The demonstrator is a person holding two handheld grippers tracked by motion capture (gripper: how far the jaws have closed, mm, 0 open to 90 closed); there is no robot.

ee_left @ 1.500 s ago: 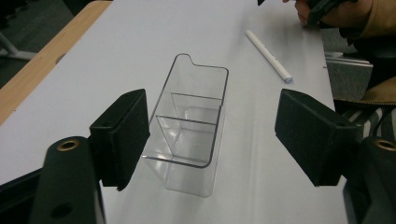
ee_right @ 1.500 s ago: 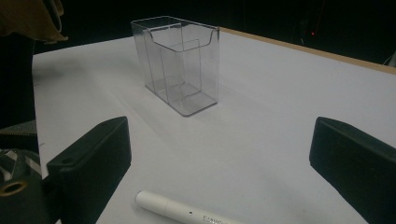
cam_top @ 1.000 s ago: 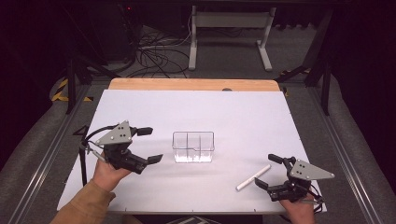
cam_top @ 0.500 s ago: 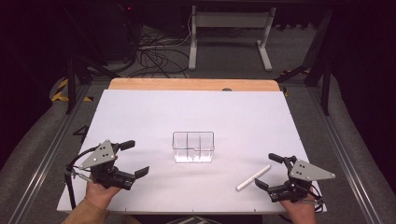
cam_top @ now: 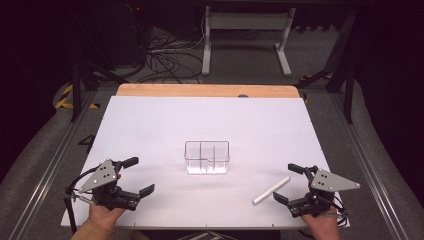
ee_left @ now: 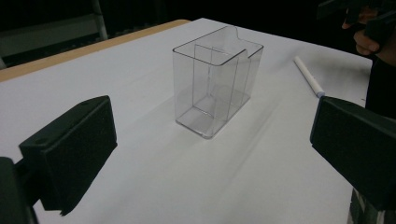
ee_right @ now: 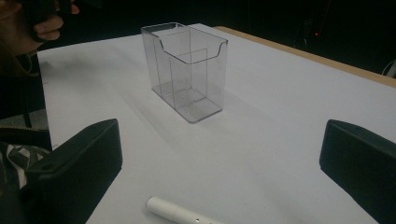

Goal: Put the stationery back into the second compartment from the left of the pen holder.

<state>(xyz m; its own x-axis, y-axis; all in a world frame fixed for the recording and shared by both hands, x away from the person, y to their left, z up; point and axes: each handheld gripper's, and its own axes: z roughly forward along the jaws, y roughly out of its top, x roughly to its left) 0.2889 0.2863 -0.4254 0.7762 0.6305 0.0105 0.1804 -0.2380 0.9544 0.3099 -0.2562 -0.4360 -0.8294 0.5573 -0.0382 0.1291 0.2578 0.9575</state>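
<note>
A: What's the white marker (cam_top: 271,190) doing?
B: Lying flat on the worktop (cam_top: 150,125), capped, slanting toward the near right corner.
A: And the clear plastic box (cam_top: 207,157)?
B: Standing upright mid-worktop, empty, split by dividers into compartments, well apart from the marker.

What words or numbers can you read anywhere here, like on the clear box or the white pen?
None can be read.
The clear box: no label or print on its walls.
The white pen: plain, with no writing that can be made out.
The white table: bare, no marks.
The left gripper and right gripper: no readable lettering on their grey plates.
</note>
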